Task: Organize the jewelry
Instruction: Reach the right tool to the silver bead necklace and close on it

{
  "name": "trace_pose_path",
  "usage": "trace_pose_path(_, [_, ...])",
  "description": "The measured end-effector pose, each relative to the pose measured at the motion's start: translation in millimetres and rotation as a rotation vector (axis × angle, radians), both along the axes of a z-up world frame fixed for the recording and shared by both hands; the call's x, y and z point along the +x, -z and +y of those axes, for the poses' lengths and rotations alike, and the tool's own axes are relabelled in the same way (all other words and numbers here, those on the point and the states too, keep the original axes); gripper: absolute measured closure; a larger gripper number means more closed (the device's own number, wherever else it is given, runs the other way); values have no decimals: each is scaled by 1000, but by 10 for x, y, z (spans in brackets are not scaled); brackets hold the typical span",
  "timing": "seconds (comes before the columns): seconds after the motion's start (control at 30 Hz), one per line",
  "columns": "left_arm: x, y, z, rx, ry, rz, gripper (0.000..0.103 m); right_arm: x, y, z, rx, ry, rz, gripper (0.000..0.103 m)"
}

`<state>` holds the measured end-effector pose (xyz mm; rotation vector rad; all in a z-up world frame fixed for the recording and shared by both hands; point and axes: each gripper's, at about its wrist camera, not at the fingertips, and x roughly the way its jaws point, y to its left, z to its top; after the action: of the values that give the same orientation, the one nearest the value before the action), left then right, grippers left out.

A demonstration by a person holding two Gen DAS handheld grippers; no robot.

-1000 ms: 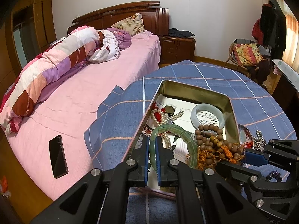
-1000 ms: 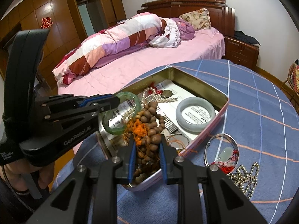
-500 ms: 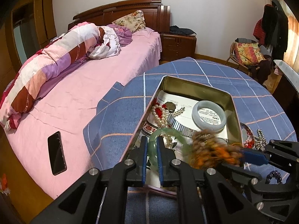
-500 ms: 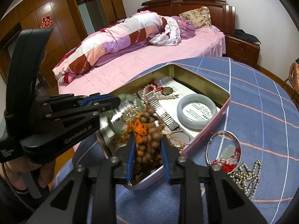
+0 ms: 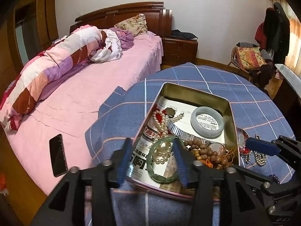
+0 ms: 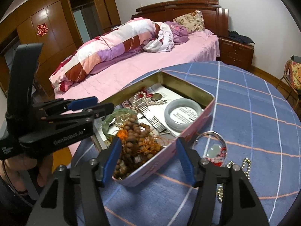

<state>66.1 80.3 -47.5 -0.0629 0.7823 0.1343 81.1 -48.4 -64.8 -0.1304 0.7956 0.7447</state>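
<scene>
A phone (image 5: 58, 155) lies on the pink bed (image 5: 79, 101) at the far left, beside the table (image 5: 250, 101) with its blue checked cloth. On that cloth sits the open tin (image 5: 233, 130), lined with printed paper. The left gripper (image 5: 153, 161) hangs over the tin's near end; its jaws have just been opening and now stand wide apart, clamped on nothing. The green bangle (image 5: 153, 171) lies flat on the paper between them, clear of both pads, with the pearls (image 5: 162, 124) trailing through its ring and on toward the far wall. Just right of the pearls is a metal watch band (image 5: 180, 131), and beyond it the pale bangle (image 5: 207, 124) rests near the tin's right wall. The wooden beads (image 6: 134, 131), with their orange tassel, are heaped in the near right corner of the tin. The right gripper (image 6: 148, 159) is over that corner; its jaws too have just been opening and are spread wide, one pad inside the tin beside the heap, the other outside the pink wall, neither pressing on the beads. On the cloth right of the tin lie a silver hoop (image 6: 219, 141) with a jade pendant and red cord inside it, and, nearer the edge, a pale bead chain (image 6: 242, 166); some dark purple beads (image 5: 274, 178) show past the right gripper in the left view
</scene>
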Motion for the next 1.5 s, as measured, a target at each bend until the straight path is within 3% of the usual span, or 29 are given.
trace_pose_path(0.5, [-23, 4, 5, 32, -35, -2, 34, 7, -23, -232, 3, 46, -13, 30])
trace_pose_path(0.87, [-83, 63, 77, -1, -100, 1, 33, -10, 4, -1162, -25, 238, 6, 26])
trace_pose_path(1.1, [-137, 19, -158, 16, -56, -9, 33, -103, 201, -1555, -50, 312, 54, 26])
trace_pose_path(1.33, [-121, 18, -459, 50, 22, 5, 33, -67, 231, -1488, -75, 286, 52, 26])
trace_pose_path(1.5, [-112, 5, -508, 47, 29, 4, 33, 2, 226, -1345, -101, 244, 43, 43])
